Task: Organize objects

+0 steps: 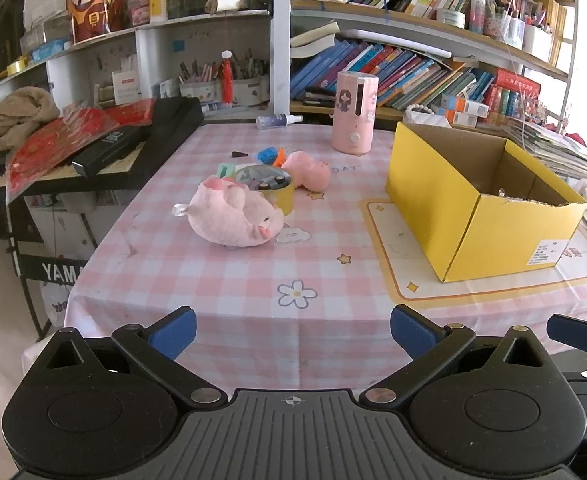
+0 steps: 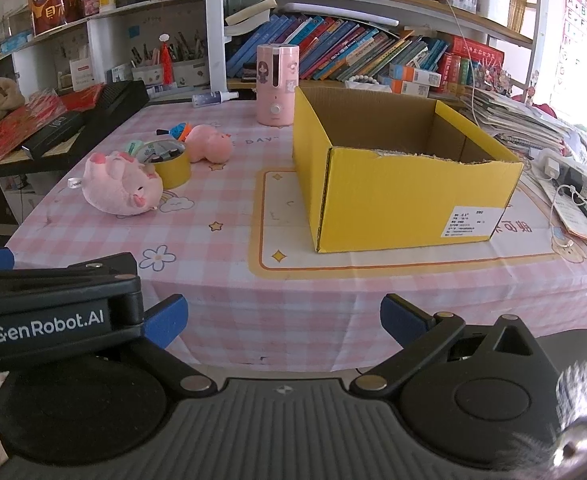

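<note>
I am looking across a table under a pink checked tablecloth (image 1: 229, 280), with crowded bookshelves (image 1: 413, 68) standing behind it. A black keyboard stand left of the yellow cardboard box (image 2: 393, 184) is showing "YAM" (image 1: 59, 272), and "DAY" is reading on the cloth near the pink humidifier (image 2: 275, 84). The box, carrying a white label I cannot read, is sitting open on the cloth. Left of the box a pink plush pig (image 1: 235, 216) is lying against a yellow tape roll (image 1: 273, 190), with a second pink plush (image 1: 309, 170) just behind. My left gripper (image 1: 293, 328) is hovering spread wide at the table's near edge, well apart from the pig. My right gripper (image 2: 283, 320) is likewise spread, empty, near the box; "GenRobot.AI" is showing on the left unit.
</note>
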